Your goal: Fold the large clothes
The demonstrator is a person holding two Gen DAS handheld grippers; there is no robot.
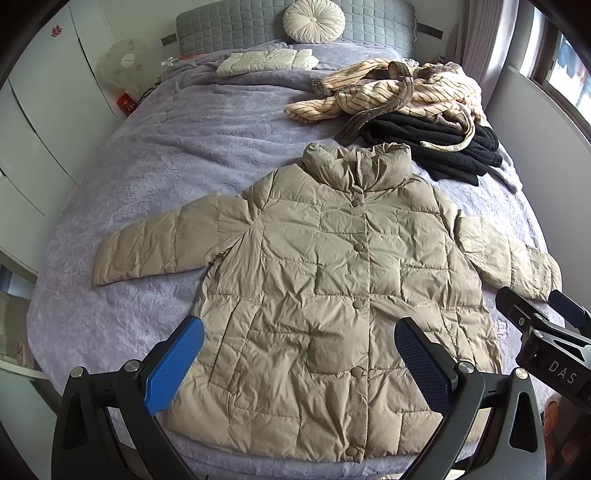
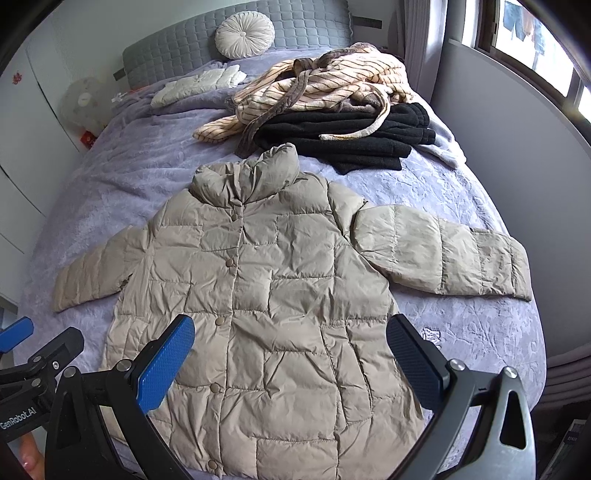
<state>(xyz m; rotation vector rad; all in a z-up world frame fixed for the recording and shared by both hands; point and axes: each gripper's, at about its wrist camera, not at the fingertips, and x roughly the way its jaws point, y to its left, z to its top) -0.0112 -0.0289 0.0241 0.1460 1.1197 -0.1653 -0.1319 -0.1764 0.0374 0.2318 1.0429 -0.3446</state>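
Observation:
A beige quilted puffer jacket (image 1: 325, 266) (image 2: 266, 280) lies flat and buttoned, front up, on the lavender bedspread (image 1: 155, 177) (image 2: 480, 325), both sleeves spread out sideways, collar toward the headboard. My left gripper (image 1: 299, 332) hovers open above the jacket's lower hem area, blue pads wide apart, nothing between them. My right gripper (image 2: 291, 332) is likewise open above the lower right part of the jacket. In the left wrist view the right gripper (image 1: 539, 314) shows at the right edge, near the jacket's right cuff.
A striped cream robe (image 1: 402, 92) (image 2: 325, 85) lies on a black folded garment (image 1: 439, 147) (image 2: 351, 136) at the far right of the bed. A folded white jacket (image 1: 266, 61) and a round cushion (image 1: 314, 20) sit by the grey headboard. White cupboards stand on the left, a window on the right.

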